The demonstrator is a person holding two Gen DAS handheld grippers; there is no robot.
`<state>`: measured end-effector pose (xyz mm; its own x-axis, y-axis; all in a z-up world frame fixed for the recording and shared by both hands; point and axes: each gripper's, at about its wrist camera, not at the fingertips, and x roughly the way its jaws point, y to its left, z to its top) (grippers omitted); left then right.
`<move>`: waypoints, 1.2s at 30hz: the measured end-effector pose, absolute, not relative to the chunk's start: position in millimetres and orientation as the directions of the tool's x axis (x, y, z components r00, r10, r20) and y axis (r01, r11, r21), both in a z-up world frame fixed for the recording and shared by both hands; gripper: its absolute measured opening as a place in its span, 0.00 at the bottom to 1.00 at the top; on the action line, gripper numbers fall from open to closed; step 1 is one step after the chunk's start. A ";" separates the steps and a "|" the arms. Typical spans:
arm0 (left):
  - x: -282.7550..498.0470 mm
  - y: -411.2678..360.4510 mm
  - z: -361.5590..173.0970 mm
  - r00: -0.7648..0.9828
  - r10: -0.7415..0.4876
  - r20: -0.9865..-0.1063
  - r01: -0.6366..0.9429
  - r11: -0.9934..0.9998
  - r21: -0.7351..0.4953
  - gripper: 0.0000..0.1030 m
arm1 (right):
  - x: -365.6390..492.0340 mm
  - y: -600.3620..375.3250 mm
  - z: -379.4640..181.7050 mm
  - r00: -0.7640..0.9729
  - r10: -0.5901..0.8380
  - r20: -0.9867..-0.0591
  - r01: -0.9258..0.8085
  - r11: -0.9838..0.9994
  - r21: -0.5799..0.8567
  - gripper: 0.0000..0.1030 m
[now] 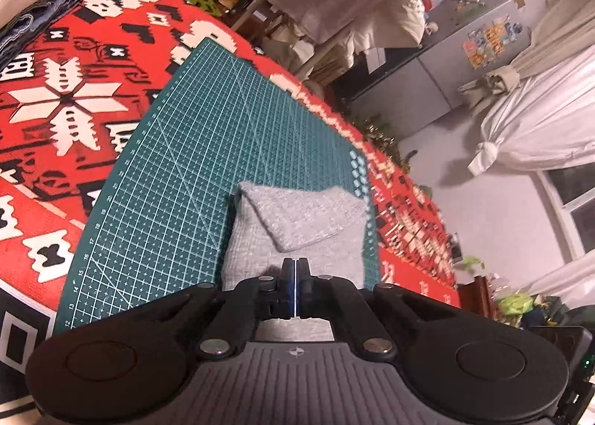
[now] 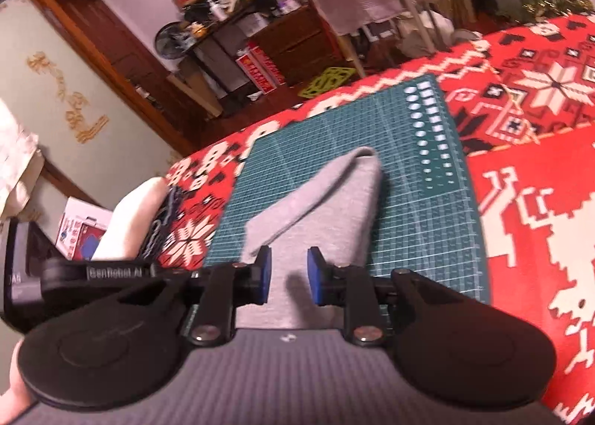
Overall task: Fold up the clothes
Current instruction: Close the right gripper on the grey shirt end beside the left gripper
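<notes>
The red patterned cloth [image 1: 74, 97] covered the table under both tongs. On it lay the green cutting mat [image 2: 420, 202], and the grey garment [image 1: 297, 216] (partly folded) lay on the mat just ahead of them. The left gripper [image 1: 295, 276] was pressed together, empty; the right gripper [image 2: 289, 276] stood apart above the garment.

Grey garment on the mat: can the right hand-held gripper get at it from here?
Probably yes: the right hand-held gripper is open right over the grey garment, with nothing between them on the cutting mat.
</notes>
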<state>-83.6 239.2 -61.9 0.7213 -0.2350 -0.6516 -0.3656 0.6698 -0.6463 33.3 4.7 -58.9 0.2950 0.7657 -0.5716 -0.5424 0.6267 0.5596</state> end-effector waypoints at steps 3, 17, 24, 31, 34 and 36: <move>-81.9 236.9 -69.7 0.698 -0.235 -0.676 -0.380 0.679 -0.628 0.01 | 31.0 8.1 -63.8 0.284 0.752 -0.594 -0.544 0.637 0.546 0.19; -101.8 218.6 -54.7 0.677 -0.263 -0.687 -0.352 0.705 -0.616 0.00 | 10.8 1.5 -68.7 0.242 0.721 -0.649 -0.522 0.660 0.539 0.11; -111.7 216.4 -62.3 0.657 -0.241 -0.715 -0.384 0.709 -0.591 0.01 | 3.7 3.3 -76.5 0.235 0.683 -0.692 -0.511 0.692 0.510 0.11; -129.1 204.1 -50.8 0.682 -0.263 -0.682 -0.324 0.728 -0.604 0.00 | -10.2 0.3 -65.3 0.240 0.686 -0.687 -0.523 0.688 0.503 0.11; -132.2 195.2 -48.4 0.668 -0.259 -0.697 -0.309 0.756 -0.577 0.00 | -18.8 2.8 -63.3 0.240 0.676 -0.697 -0.538 0.690 0.484 0.12; -133.5 190.6 -49.5 0.651 -0.258 -0.714 -0.307 0.771 -0.558 0.00 | -25.8 3.1 -62.1 0.235 0.673 -0.702 -0.549 0.688 0.475 0.12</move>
<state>-133.5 190.6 -49.5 0.6513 -0.2575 -0.7138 -0.3066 0.7711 -0.5580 -25.8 3.1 -62.1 0.2350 0.6727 -0.7016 -0.5489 0.6875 0.4754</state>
